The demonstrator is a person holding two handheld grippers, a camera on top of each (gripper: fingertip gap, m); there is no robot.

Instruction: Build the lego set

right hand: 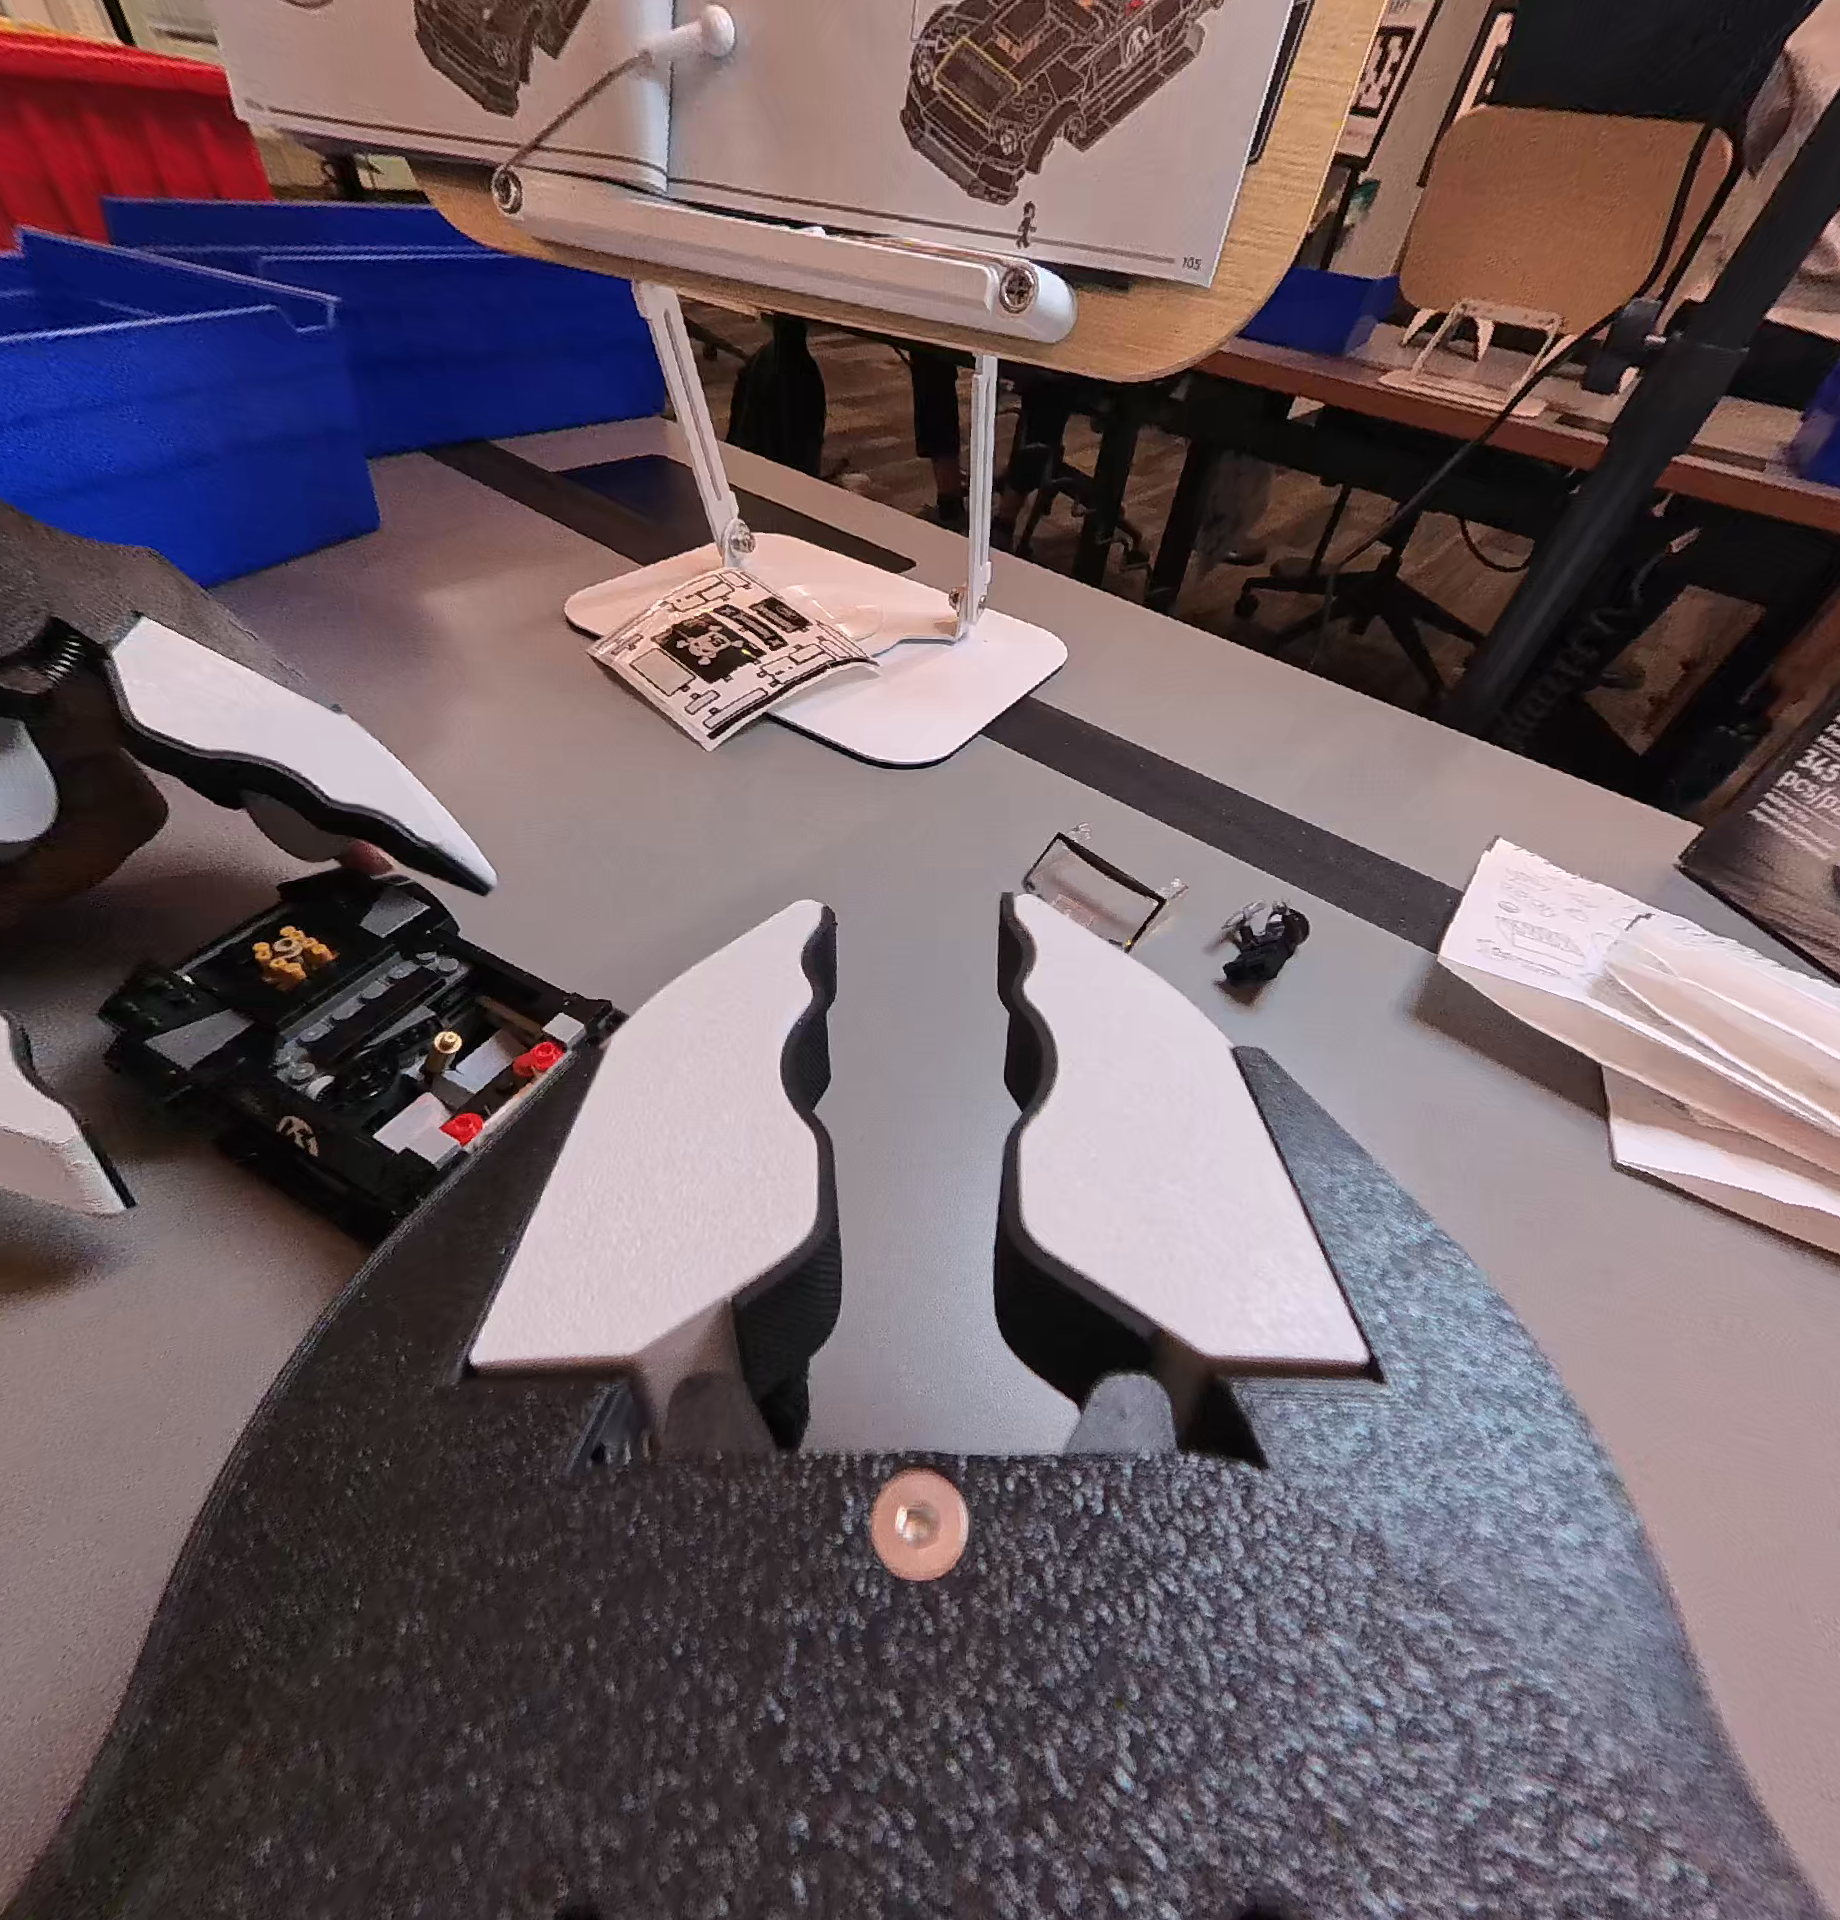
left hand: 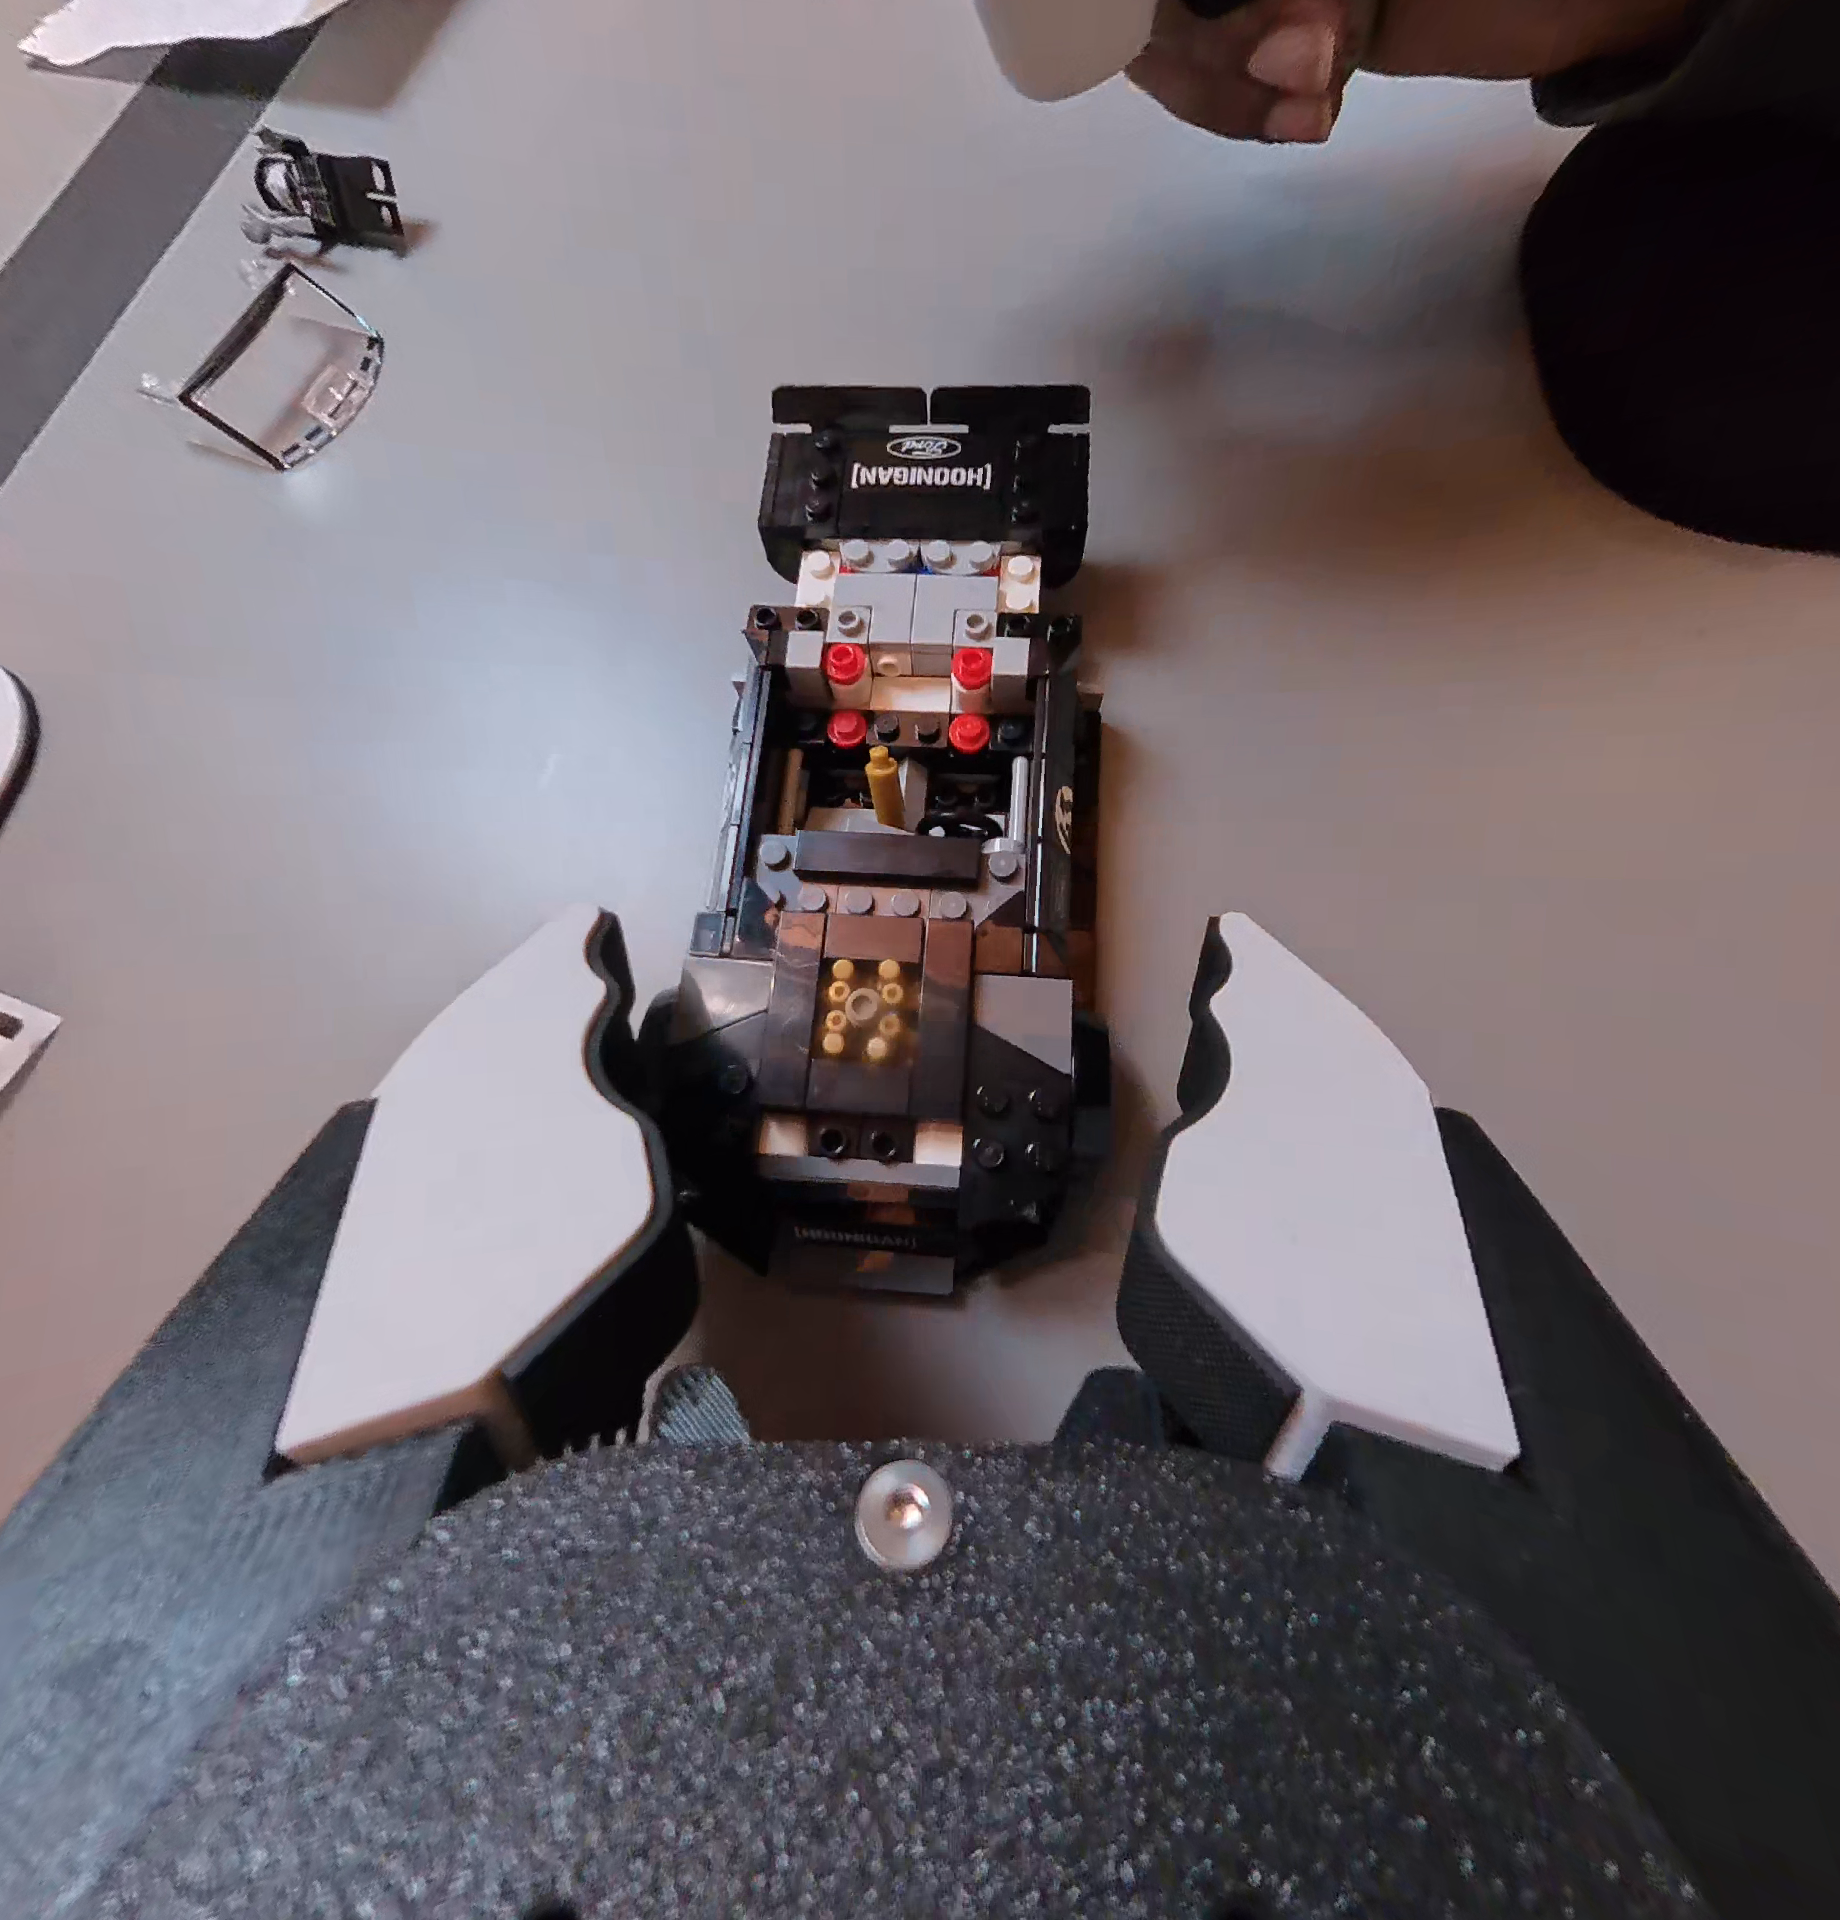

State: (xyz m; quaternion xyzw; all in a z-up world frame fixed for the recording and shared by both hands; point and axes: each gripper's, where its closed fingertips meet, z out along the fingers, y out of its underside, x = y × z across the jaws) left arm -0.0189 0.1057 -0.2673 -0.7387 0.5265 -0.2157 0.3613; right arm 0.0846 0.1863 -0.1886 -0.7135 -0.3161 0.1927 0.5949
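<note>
On the grey table (left hand: 376, 727) the car (left hand: 900, 883) stands largely built, hood and rear deck on, but its cabin is roofless; the clear windscreen (left hand: 272, 384) and a small black sub-build (left hand: 329, 192) lie loose well apart from it, so I judge glazing and roof remain. Left gripper (left hand: 911, 971) is spread wide around the car's nose, one finger at its side, the other just clear; right gripper (right hand: 916, 961) hovers empty, narrowly parted, and only its view shows the instruction stand (right hand: 822, 644), sticker sheet (right hand: 729, 644) and paper bags (right hand: 1664, 1049).
</note>
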